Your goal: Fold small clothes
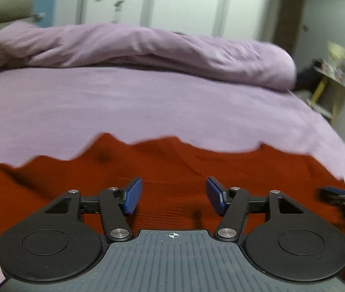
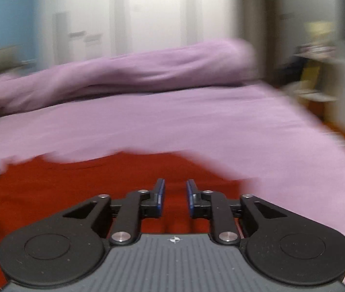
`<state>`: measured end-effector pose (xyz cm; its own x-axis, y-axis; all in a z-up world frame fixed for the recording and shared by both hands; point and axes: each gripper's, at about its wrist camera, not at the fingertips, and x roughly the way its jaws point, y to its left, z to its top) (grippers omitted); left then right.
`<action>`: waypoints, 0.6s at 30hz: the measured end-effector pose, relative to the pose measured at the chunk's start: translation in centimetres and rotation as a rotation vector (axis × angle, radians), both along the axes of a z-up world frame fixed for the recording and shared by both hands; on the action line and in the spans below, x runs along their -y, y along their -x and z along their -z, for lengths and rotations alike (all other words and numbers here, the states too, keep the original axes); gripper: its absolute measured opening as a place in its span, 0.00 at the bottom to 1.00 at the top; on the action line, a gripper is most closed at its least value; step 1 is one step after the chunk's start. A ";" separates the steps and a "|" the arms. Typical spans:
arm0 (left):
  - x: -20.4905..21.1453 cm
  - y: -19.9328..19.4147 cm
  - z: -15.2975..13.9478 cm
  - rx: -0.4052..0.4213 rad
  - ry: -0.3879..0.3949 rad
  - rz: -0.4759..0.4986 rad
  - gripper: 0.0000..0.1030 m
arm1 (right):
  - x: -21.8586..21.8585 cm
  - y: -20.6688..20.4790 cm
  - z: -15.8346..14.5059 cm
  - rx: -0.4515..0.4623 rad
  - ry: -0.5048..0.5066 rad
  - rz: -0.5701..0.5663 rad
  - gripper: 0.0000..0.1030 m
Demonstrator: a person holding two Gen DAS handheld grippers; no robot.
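both tongs (image 1: pixel 174 196) (image 2: pixel 174 198) gape empty over red garment (image 1: pixel 162 168), seemingly near bed edge (image 1: pixel 342 150).

both cameras sit just behind their own fingers and look forward along them, tilted down, low and close over the red garment (image 1: pixel 172 165). past the fingertips each view faces across the lilac bed sheet (image 1: pixel 148 102) to the bunched duvet (image 1: pixel 148 46) and white wardrobe (image 1: pixel 184 2). these are shared; the right view is blurred.
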<state>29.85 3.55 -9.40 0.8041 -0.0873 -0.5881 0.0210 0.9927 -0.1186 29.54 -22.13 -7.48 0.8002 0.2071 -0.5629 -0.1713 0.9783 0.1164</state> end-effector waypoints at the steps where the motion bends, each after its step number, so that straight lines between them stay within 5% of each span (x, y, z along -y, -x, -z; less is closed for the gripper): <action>1: 0.8 -0.5 0.7 -0.008 -0.043 0.001 0.63 | -1.5 -0.1 0.5 -0.002 0.003 -0.058 0.18; 3: 1.5 -1.4 2.1 -0.025 -0.115 -0.041 0.63 | -3.4 -0.8 1.9 -0.007 0.065 -0.101 0.18; 6: 0.6 -2.1 3.6 -0.016 -0.146 -0.068 0.75 | -1.7 -2.5 3.5 -0.071 0.127 0.015 0.18; 10: -2.8 -2.8 4.6 -0.041 0.009 -0.112 0.83 | 4.9 -2.7 3.3 -0.050 0.061 0.135 0.02; 12: -3.3 -2.8 4.8 -0.038 0.046 -0.117 0.83 | 6.9 -2.3 3.6 -0.049 0.104 0.213 0.02; 15: -2.9 -2.6 4.6 -0.044 0.019 -0.114 0.83 | 8.9 -1.6 2.9 -0.072 0.025 0.286 0.02; 18: -2.7 -1.9 3.8 -0.067 -0.005 -0.108 0.82 | 9.6 0.9 1.3 -0.065 0.000 0.353 0.19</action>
<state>31.79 6.28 -13.17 0.7678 0.0007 -0.6407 -0.0934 0.9894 -0.1109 28.68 -31.71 -8.79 0.7851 -0.0759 -0.6147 0.1850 0.9759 0.1158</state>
